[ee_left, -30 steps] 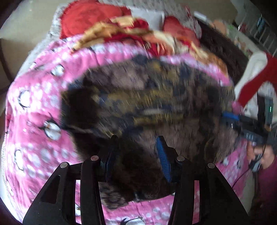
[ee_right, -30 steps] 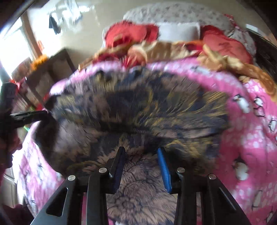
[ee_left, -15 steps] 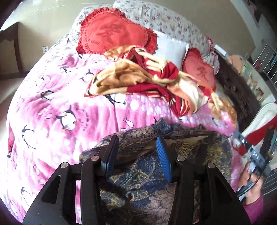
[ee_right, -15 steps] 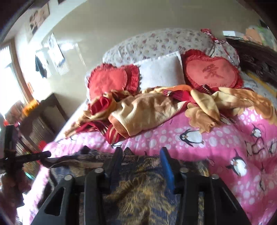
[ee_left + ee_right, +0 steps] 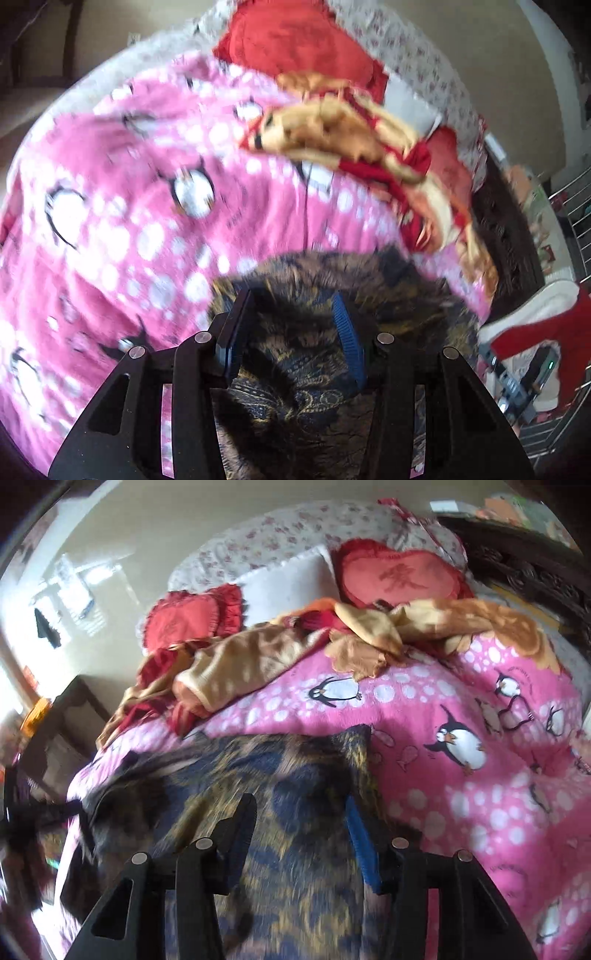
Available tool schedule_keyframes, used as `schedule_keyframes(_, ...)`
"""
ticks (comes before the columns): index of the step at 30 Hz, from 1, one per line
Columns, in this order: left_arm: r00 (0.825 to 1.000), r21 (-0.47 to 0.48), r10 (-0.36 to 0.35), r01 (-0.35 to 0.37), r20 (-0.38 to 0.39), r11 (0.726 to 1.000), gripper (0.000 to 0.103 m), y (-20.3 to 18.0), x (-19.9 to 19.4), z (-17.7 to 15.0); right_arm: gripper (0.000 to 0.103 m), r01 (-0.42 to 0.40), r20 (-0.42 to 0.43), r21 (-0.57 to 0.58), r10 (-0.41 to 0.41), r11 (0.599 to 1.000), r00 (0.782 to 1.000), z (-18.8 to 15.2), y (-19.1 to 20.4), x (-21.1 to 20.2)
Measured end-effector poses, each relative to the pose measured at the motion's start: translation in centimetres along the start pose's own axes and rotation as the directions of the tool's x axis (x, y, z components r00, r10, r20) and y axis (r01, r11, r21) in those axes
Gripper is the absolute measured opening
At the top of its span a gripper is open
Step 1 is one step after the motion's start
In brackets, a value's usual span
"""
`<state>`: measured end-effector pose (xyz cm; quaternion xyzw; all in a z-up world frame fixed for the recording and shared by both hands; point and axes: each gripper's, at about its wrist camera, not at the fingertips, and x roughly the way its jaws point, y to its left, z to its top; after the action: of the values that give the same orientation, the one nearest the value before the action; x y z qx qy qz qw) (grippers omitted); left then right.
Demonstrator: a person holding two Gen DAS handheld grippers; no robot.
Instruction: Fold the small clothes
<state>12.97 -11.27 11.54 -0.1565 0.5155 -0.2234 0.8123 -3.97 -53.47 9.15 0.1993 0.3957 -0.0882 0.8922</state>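
Observation:
A dark blue and gold patterned garment [image 5: 332,295] lies on the pink penguin blanket [image 5: 129,221]. It also shows in the right wrist view [image 5: 288,775], spread wide. My left gripper [image 5: 291,314] has its jaws apart over the cloth, with fabric between and beneath the fingers. My right gripper [image 5: 299,819] also has its jaws apart over the garment's right part. Both views are blurred by motion. Whether either gripper pinches cloth is unclear.
A tan and red blanket [image 5: 258,657] lies crumpled behind the garment. Red heart cushions [image 5: 399,576] and a white pillow [image 5: 288,579] sit at the headboard. A dark wooden bed frame [image 5: 535,576] runs along the right. The other gripper shows at the right edge [image 5: 517,384].
Both grippers have tilted down toward the bed again. The garment has dropped lower and spread over the pink blanket. The jaws have kept about the same gap.

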Motion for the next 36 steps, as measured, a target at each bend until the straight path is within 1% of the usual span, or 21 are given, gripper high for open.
schedule_keyframes(1,1.0,0.013,0.014,-0.015,0.022,1.0,0.053,-0.2,-1.0,0.1,0.054,-0.007,-0.004,-0.02,0.007,1.0,1.0,-0.7,0.2,-0.9)
schedule_keyframes(3,0.999,0.051,0.028,-0.03,0.036,0.998,0.057,-0.5,-2.8,-0.2,0.054,-0.035,-0.035,-0.047,0.033,0.998,0.999,-2.6,0.4,-2.2)
schedule_keyframes(5,1.0,0.121,0.013,-0.013,0.004,0.993,0.057,-1.1,-3.8,-1.4,0.054,-0.05,-0.064,-0.061,0.046,0.997,0.997,-4.4,0.5,-2.9)
schedule_keyframes(7,0.997,0.21,0.06,-0.048,-0.052,0.976,0.057,-1.8,-3.4,-3.1,0.054,-0.055,-0.08,-0.076,0.049,0.996,0.996,-6.7,0.5,-3.9)
schedule_keyframes(9,0.987,0.305,0.117,-0.078,-0.111,0.949,0.057,-2.7,-1.9,-4.9,0.054,-0.054,-0.094,-0.067,0.048,0.996,0.994,-8.6,0.3,-4.4)
schedule_keyframes(11,0.967,0.364,0.21,-0.145,-0.146,0.92,0.057,-3.7,0.6,-6.4,0.054,-0.063,-0.106,-0.027,0.06,0.998,0.993,-9.9,-0.1,-4.8)
schedule_keyframes(12,0.96,0.37,0.23,-0.157,-0.162,0.915,0.057,-3.9,1.9,-6.7,0.054,-0.07,-0.107,-0.001,0.069,0.998,0.992,-10.3,-0.3,-5.1)
schedule_keyframes(14,0.957,0.346,0.225,-0.151,-0.185,0.926,0.057,-4.4,4.6,-6.4,0.054,-0.083,-0.108,0.03,0.086,0.996,0.99,-10.8,-0.2,-5.4)
schedule_keyframes(16,0.954,0.32,0.245,-0.182,-0.17,0.93,0.057,-4.8,6.4,-5.0,0.054,-0.082,-0.102,0.025,0.084,0.996,0.991,-10.9,0.2,-6.0)
schedule_keyframes(18,0.967,0.256,0.212,-0.171,-0.14,0.951,0.057,-4.5,6.4,-2.7,0.055,-0.069,-0.093,0.006,0.07,0.998,0.993,-10.9,0.7,-6.8)
schedule_keyframes(19,0.981,0.183,0.16,-0.137,-0.112,0.973,0.057,-4.0,5.3,-1.4,0.055,-0.061,-0.085,-0.014,0.059,0.998,0.995,-10.9,0.9,-7.4)
schedule_keyframes(20,0.992,0.109,0.104,-0.096,-0.076,0.989,0.057,-3.3,3.9,-0.4,0.056,-0.052,-0.075,-0.03,0.049,0.998,0.996,-10.8,1.0,-7.9)
schedule_keyframes(21,0.997,0.056,0.069,-0.067,-0.035,0.996,0.057,-2.6,2.5,0.3,0.061,-0.039,-0.059,-0.045,0.037,0.998,0.998,-10.9,1.0,-8.5)
schedule_keyframes(22,0.999,0.025,0.05,-0.05,0.015,0.998,0.057,-2.1,0.7,0.7,0.067,-0.028,-0.044,-0.054,0.026,0.998,0.999,-10.9,1.0,-8.9)
schedule_keyframes(23,0.998,0.03,0.052,-0.053,0.043,0.998,0.057,-1.7,-0.9,0.7,0.068,-0.016,-0.026,-0.061,0.014,0.998,1.0,-11.0,0.9,-9.2)
schedule_keyframes(24,0.997,0.053,0.059,-0.062,0.045,0.997,0.057,-1.6,-1.9,0.4,0.068,-0.007,-0.012,-0.063,0.006,0.998,1.0,-11.0,0.7,-9.4)
schedule_keyframes(27,1.0,0.148,0.02,-0.02,-0.004,0.989,0.057,-0.8,-4.4,-2.6,0.069,-0.007,-0.013,-0.042,0.006,0.999,1.0,-11.6,-0.1,-9.4)
schedule_keyframes(30,0.995,0.225,-0.037,0.056,-0.089,0.973,0.057,0.3,-5.6,-7.9,0.069,0.003,-0.034,-0.023,-0.003,1.0,0.999,-12.4,-1.0,-9.0)
schedule_keyframes(32,0.991,0.251,-0.05,0.08,-0.127,0.965,0.057,0.8,-5.9,-11.4,0.069,0.022,-0.058,-0.011,-0.023,1.0,0.998,-13.0,-1.6,-8.5)
schedule_keyframes(33,0.987,0.256,-0.068,0.104,-0.145,0.961,0.057,1.2,-5.8,-12.9,0.069,0.023,-0.066,-0.002,-0.023,1.0,0.998,-13.1,-1.7,-8.4)
schedule_keyframes(36,0.971,0.237,-0.119,0.168,-0.209,0.957,0.057,2.0,-5.5,-15.7,0.069,0.014,-0.064,0.016,-0.013,1.0,0.998,-13.2,-1.9,-8.4)
